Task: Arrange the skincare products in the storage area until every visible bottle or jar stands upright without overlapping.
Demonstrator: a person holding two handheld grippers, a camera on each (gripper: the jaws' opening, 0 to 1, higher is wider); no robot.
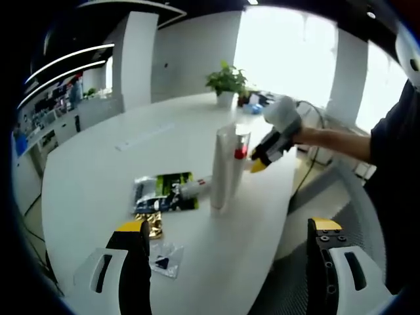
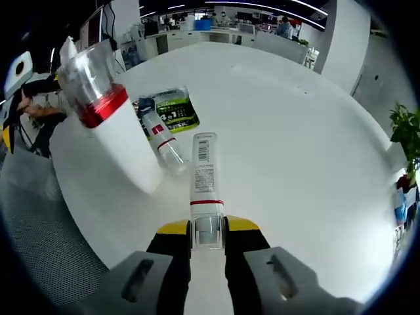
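While its barcode label stays unreadable, right gripper (image 2: 209,237) jaws pinch white tube (image 2: 205,190); left gripper (image 1: 230,246) jaws spread.

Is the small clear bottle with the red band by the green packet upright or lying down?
Lying down: the small clear bottle rests on its side on the white table, beside the green packet.

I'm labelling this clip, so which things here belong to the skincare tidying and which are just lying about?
Job:
tall white tube
red-banded bottle
small lying bottle
tube clamped in right gripper

Lying about:
green packet
gold sachet
potted plant
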